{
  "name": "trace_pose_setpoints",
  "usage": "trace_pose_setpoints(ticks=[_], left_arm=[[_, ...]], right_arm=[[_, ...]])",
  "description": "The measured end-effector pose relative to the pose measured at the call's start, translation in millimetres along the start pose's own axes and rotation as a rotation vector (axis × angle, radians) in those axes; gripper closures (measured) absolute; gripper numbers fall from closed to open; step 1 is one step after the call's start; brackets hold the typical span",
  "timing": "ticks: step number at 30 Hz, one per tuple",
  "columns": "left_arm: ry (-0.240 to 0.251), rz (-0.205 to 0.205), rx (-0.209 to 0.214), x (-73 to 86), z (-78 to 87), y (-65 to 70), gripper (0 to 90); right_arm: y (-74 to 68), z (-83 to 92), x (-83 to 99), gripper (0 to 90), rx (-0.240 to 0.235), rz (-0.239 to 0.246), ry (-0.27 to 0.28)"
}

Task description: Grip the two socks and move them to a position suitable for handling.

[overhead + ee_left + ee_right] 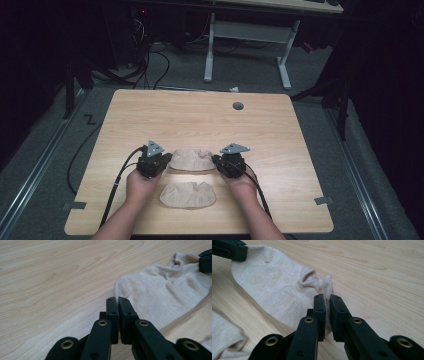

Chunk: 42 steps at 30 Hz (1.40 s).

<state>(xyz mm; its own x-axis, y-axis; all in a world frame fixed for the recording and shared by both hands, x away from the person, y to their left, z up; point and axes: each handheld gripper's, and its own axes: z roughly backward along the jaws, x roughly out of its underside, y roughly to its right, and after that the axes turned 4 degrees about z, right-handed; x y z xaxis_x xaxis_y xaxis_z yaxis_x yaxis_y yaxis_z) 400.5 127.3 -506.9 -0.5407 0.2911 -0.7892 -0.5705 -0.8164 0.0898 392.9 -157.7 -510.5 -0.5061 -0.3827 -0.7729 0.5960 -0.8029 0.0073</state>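
A beige sock [191,160] lies flat across the table between my two grippers. My left gripper [163,161] is shut on its left end; in the left gripper view the jaws [117,300] pinch the rounded edge of the sock [162,292]. My right gripper [218,162] is shut on the right end; in the right gripper view its jaws [327,299] clamp the puckered cuff edge of the sock [274,287]. A second beige sock [188,195] lies nearer the front edge, between the person's hands, and nothing holds it.
The wooden table [200,120] has a round cable hole [238,106] at the back right. Tape marks [74,205] sit at the front corners. Another desk's white legs [210,47] and cables stand on the floor beyond.
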Motion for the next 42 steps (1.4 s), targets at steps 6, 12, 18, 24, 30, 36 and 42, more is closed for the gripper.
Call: trace_pose_setpoints(ticks=[6,12,18,24,30,36,42], left_arm=[[0.029,-0.001,0.013,3.4,16.3,4.5,87.5],[0.043,0.005,0.023,6.7,26.6,6.9,87.5],[0.05,-0.001,0.024,7.6,37.2,9.6,87.5],[0.051,-0.018,0.038,9.6,50.1,14.7,87.6],[0.039,-0.037,0.052,14.2,62.2,18.8,87.6],[0.037,-0.045,0.07,19.6,71.0,23.1,87.6],[0.018,-0.049,0.08,29.1,78.9,27.1,87.6]], right_arm=[[-8.8,10.8,-0.8,83.8,-0.012,0.031,0.024],[-16.7,20.7,0.6,83.7,-0.019,0.057,0.04],[-23.4,29.4,2.4,83.7,-0.03,0.073,0.053],[-31.1,38.0,4.3,83.7,-0.041,0.099,0.061],[-34.3,43.4,6.6,83.7,-0.047,0.1,0.062],[-40.9,51.6,11.3,83.7,-0.056,0.117,0.07],[-46.5,58.6,15.7,83.7,-0.067,0.121,0.07]])
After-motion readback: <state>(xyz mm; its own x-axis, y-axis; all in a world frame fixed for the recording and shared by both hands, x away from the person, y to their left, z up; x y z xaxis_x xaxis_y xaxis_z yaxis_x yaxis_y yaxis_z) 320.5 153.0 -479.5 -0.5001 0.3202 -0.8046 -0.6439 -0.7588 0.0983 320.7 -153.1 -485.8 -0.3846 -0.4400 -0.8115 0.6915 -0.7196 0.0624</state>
